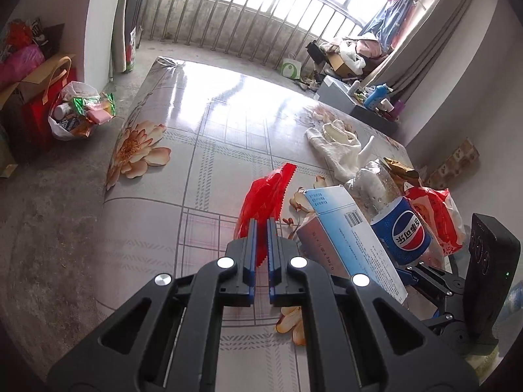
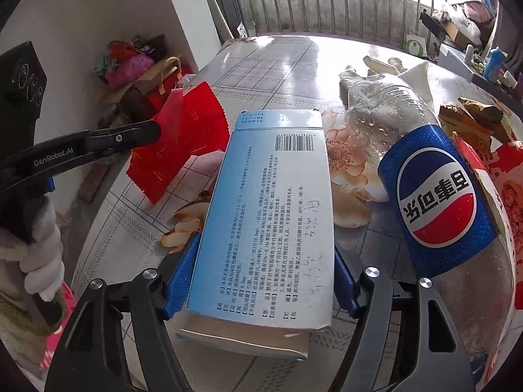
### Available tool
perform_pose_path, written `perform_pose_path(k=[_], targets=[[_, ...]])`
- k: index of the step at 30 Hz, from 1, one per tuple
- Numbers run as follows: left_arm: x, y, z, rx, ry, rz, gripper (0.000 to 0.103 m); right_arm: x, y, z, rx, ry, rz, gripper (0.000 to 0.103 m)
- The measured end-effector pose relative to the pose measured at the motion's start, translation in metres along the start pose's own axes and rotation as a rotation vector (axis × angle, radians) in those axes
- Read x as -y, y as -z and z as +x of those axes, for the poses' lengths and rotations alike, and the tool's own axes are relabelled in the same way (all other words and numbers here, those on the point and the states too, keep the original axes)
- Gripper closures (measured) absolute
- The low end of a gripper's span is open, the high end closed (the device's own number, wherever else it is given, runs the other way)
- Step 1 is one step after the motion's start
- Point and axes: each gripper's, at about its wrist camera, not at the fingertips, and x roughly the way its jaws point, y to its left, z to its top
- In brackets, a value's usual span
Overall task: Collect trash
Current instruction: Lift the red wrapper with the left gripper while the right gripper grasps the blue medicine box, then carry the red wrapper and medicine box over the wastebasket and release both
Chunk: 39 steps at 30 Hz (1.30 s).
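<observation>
My left gripper (image 1: 261, 222) is shut on a red plastic wrapper (image 1: 266, 192) and holds it above the flowered table (image 1: 202, 170). The right wrist view shows it (image 2: 157, 132) at the left with the wrapper (image 2: 183, 137). My right gripper (image 2: 261, 261) is shut on a blue and white medicine box (image 2: 268, 215), which also shows in the left wrist view (image 1: 349, 228). A crushed clear Pepsi bottle (image 2: 434, 176) lies on the table just right of the box. Snack wrappers (image 2: 474, 121) lie beyond it.
White gloves (image 1: 336, 143) lie on the table's far right. A white bag full of trash (image 1: 78, 111) stands on the concrete floor at the left, next to red and brown paper bags (image 1: 39, 98). A balcony railing (image 1: 248, 23) stands beyond.
</observation>
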Motion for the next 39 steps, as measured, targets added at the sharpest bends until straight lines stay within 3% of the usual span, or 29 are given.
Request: perform_pose_path(k=[5,13,18,24,32,39], targets=[[0.019,-0.01,-0.024,0.048,0.026,0.03,0.099,0.006,0.002,-0.045,0.112,-0.017,0.038,0.033],[0.091,-0.034,-0.055,0.135,0.168,0.159,0.099,0.051,0.017,-0.144,0.372,-0.004,0.181,0.033],[0.161,-0.044,-0.052,0.128,0.322,0.264,0.099,0.1,0.048,-0.202,0.514,0.098,0.32,0.033],[0.266,-0.042,-0.04,0.09,0.531,0.408,0.1,0.168,0.11,-0.264,0.634,0.272,0.53,0.033],[0.409,0.001,-0.001,-0.085,0.742,0.562,0.099,0.246,0.206,-0.309,0.702,0.505,0.85,0.033],[0.522,0.057,0.064,-0.283,0.741,0.66,0.099,0.316,0.285,-0.31,0.681,0.583,1.115,0.033]])
